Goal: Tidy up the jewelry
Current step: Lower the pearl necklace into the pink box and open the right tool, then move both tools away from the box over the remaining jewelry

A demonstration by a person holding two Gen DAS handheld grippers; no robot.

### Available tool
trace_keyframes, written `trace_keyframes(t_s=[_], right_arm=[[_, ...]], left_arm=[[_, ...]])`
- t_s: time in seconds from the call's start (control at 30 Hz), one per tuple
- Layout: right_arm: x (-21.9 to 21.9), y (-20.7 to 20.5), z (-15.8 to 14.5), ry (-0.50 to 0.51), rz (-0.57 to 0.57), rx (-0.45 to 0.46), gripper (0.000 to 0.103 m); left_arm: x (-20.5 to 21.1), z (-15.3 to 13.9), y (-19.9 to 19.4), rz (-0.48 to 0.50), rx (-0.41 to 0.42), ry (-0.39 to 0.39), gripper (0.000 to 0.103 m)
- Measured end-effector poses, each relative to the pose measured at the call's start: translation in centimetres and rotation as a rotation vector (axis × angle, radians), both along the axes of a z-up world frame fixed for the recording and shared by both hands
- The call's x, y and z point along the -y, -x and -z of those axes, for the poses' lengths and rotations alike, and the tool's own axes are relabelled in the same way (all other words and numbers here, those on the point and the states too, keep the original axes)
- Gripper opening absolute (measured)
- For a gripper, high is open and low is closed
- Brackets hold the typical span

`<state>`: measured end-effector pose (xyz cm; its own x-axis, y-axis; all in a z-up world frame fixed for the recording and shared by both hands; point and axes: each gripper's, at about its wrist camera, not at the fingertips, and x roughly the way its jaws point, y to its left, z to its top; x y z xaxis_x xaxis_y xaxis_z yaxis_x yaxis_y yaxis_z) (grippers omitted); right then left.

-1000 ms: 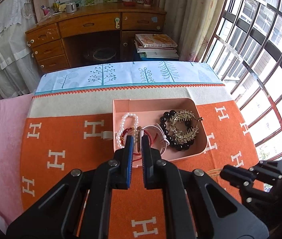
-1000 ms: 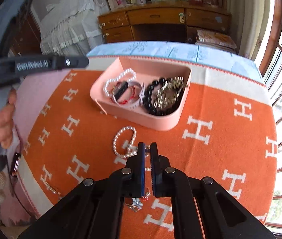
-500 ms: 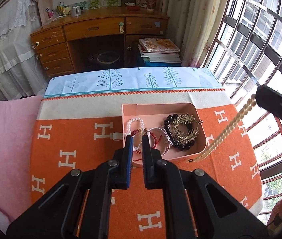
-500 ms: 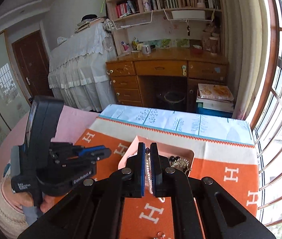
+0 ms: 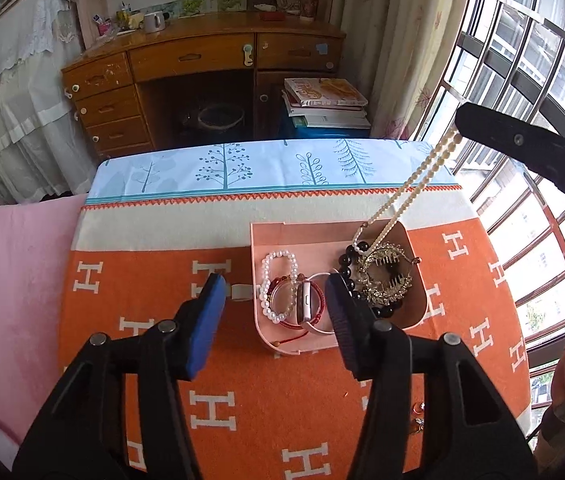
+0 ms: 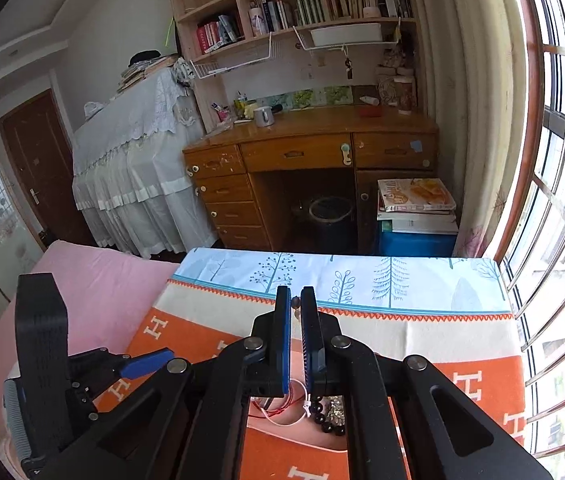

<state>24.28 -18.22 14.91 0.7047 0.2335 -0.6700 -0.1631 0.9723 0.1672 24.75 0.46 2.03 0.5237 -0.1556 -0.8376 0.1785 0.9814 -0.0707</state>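
Pearl necklace (image 5: 410, 184): a long doubled strand of small cream beads, hanging slantwise from the right gripper's tip down to the far right corner of the tray, where its lower end lies on the black beads.
Right gripper (image 6: 296, 306): blue pads nearly together, pinching the strand; one bead shows between the tips. In the left wrist view it is a black arm at upper right, above the tray.
Left gripper (image 5: 278, 304): jaws opening, about half spread, nothing pressed between the blue pads; it hovers over the near left part of the tray.
Tray (image 5: 294, 232): pale pink, smooth plastic, shallow, rounded near corners, resting on the blanket right of centre.
Pearl bracelet (image 5: 272, 280): round white beads in a loop, left side of the tray.
Watch (image 5: 307, 305): rose-toned case on a pale pink band, middle of the tray, with a red cord bracelet (image 5: 288, 326) around it.
Black bead bracelet (image 5: 348, 264): glossy dark spheres, right of the watch.
Hair comb (image 5: 386, 272): ornate gold-coloured metal with teeth, lying over the black beads.
Blanket (image 5: 142, 320): orange woven cloth with white H letters and a cream band at the far edge.
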Motion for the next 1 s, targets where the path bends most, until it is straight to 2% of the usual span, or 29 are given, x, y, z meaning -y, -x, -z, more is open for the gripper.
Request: trace_keyframes(t_s=[0.27,0.43,0.53,0.7,0.83,1.0], right_arm=[[-0.3,-5.0,8.0,-0.009,0.0,-0.112,0.005],[-0.2,-6.3,11.1,0.011,0.006,-0.151,0.012],[-0.1,-6.2,11.9,0.005,0.006,-0.154,0.02],[0.0,-4.6,12.1,0.005,-0.007,-0.15,0.024],[0.5,-2.2,11.7,-0.013,-0.02,-0.159,0.042],[1.5,1.1,11.9,-0.068,-0.028,-0.175,0.044]], left_arm=[[-0.2,3.3,-1.6,-0.002,-0.054,-0.008,0.049],[-0.6,4.4,-2.0,-0.007,-0.067,-0.001,0.049],[-0.7,4.6,-2.0,-0.007,-0.072,0.005,0.049],[-0.5,4.0,-1.0,0.002,-0.065,0.013,0.049],[-0.3,3.1,0.4,0.014,-0.047,0.016,0.049],[-0.3,2.1,2.5,0.02,-0.027,0.023,0.049]])
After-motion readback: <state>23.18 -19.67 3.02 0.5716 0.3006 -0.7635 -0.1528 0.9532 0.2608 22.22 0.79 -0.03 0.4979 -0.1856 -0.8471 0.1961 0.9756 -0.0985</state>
